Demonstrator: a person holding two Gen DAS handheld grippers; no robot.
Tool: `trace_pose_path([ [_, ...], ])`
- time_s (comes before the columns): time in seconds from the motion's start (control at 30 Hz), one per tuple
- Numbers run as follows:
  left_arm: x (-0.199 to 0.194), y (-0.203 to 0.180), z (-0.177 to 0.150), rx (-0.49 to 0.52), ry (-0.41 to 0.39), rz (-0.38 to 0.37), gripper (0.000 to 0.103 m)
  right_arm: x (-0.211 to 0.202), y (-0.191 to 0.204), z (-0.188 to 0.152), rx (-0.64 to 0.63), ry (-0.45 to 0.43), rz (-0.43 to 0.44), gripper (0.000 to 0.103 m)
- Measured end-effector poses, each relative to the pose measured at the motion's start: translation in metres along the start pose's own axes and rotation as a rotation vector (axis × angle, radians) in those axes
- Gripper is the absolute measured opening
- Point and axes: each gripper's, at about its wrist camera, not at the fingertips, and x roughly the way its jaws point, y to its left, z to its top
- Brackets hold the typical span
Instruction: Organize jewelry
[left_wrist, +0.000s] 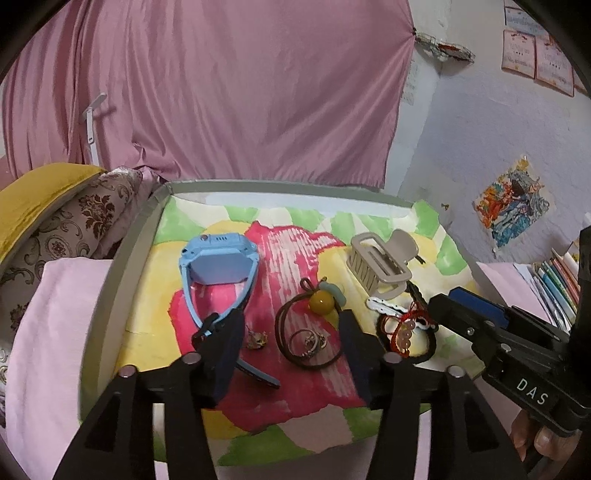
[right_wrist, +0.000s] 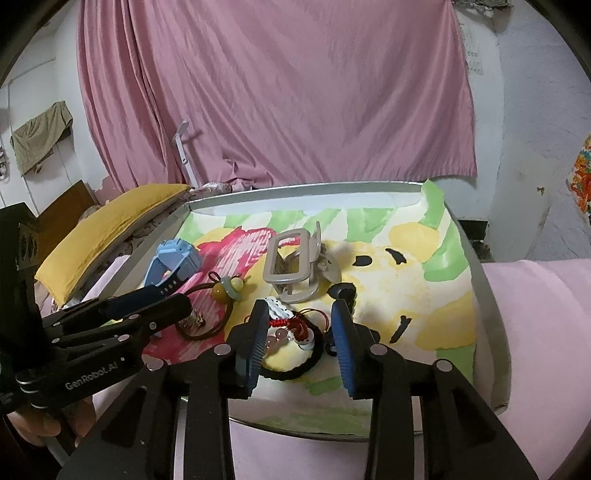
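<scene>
While both tools (left_wrist: 291, 332) (right_wrist: 301, 328) gape, rings (left_wrist: 308, 341) below

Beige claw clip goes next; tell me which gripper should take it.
Right, probably. The beige claw clip lies just beyond the open right gripper, nearly straight ahead. The left gripper, also open, hovers over the brown hair tie, with the clip off to its right.

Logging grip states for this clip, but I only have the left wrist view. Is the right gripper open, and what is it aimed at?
Observer: Open and empty. The right gripper frames the red cord bracelet with pink beads between its blue pads.
Reviewer: Anything left of the pink curtain?
Observer: An olive cloth hangs there.
Reviewer: And right of the beige plastic claw clip?
Observer: Black painted marks on a yellow patch.
</scene>
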Motion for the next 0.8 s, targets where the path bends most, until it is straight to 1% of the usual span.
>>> trace_pose_path([
  [0.03, -0.002, 0.0, 0.0, 0.0, -0.009, 0.004, 0.054, -0.001, -0.001, 0.0, 0.001, -0.006, -0.003, 0.032],
  [0.07, -0.003, 0.001, 0.0, 0.0, -0.016, 0.01, 0.055, -0.003, -0.001, 0.001, 0.003, -0.013, -0.005, 0.036],
  [0.1, -0.004, 0.001, 0.001, -0.001, -0.02, 0.013, 0.058, -0.005, -0.002, 0.001, 0.006, -0.021, -0.006, 0.041],
  [0.13, -0.006, 0.001, 0.001, -0.003, -0.029, 0.017, 0.059, -0.006, -0.003, 0.001, 0.007, -0.027, -0.008, 0.042],
  [0.2, -0.008, 0.003, 0.001, -0.007, -0.042, 0.022, 0.067, -0.01, -0.003, 0.002, 0.009, -0.046, -0.016, 0.047],
  [0.23, -0.01, 0.004, 0.001, -0.011, -0.051, 0.025, 0.068, -0.011, -0.004, 0.003, 0.01, -0.052, -0.017, 0.049],
  [0.27, -0.011, 0.005, 0.001, -0.015, -0.059, 0.029, 0.071, -0.012, -0.004, 0.003, 0.012, -0.06, -0.019, 0.054],
  [0.3, -0.012, 0.007, 0.001, -0.018, -0.063, 0.033, 0.073, -0.014, -0.005, 0.004, 0.012, -0.068, -0.023, 0.057],
  [0.33, -0.014, 0.008, 0.002, -0.023, -0.069, 0.038, 0.074, -0.015, -0.005, 0.004, 0.012, -0.075, -0.029, 0.058],
  [0.37, -0.015, 0.009, 0.002, -0.026, -0.075, 0.04, 0.077, -0.017, -0.005, 0.004, 0.01, -0.083, -0.034, 0.059],
  [0.43, -0.019, 0.012, 0.003, -0.037, -0.092, 0.051, 0.083, -0.019, -0.006, 0.005, 0.011, -0.095, -0.037, 0.065],
  [0.47, -0.019, 0.013, 0.003, -0.041, -0.097, 0.057, 0.088, -0.02, -0.007, 0.005, 0.011, -0.101, -0.041, 0.069],
  [0.5, -0.021, 0.014, 0.004, -0.047, -0.107, 0.064, 0.091, -0.021, -0.007, 0.005, 0.011, -0.107, -0.043, 0.073],
  [0.57, -0.023, 0.016, 0.005, -0.052, -0.12, 0.069, 0.093, -0.023, -0.007, 0.005, 0.009, -0.117, -0.044, 0.078],
  [0.6, -0.024, 0.016, 0.005, -0.053, -0.124, 0.072, 0.096, -0.024, -0.007, 0.005, 0.007, -0.12, -0.047, 0.082],
  [0.67, -0.026, 0.016, 0.006, -0.055, -0.137, 0.08, 0.1, -0.025, -0.007, 0.005, 0.003, -0.126, -0.049, 0.09],
  [0.77, -0.029, 0.016, 0.006, -0.051, -0.16, 0.093, 0.102, -0.027, -0.007, 0.005, 0.0, -0.139, -0.045, 0.094],
  [0.8, -0.03, 0.016, 0.006, -0.048, -0.171, 0.1, 0.102, -0.028, -0.007, 0.005, 0.001, -0.143, -0.048, 0.098],
])
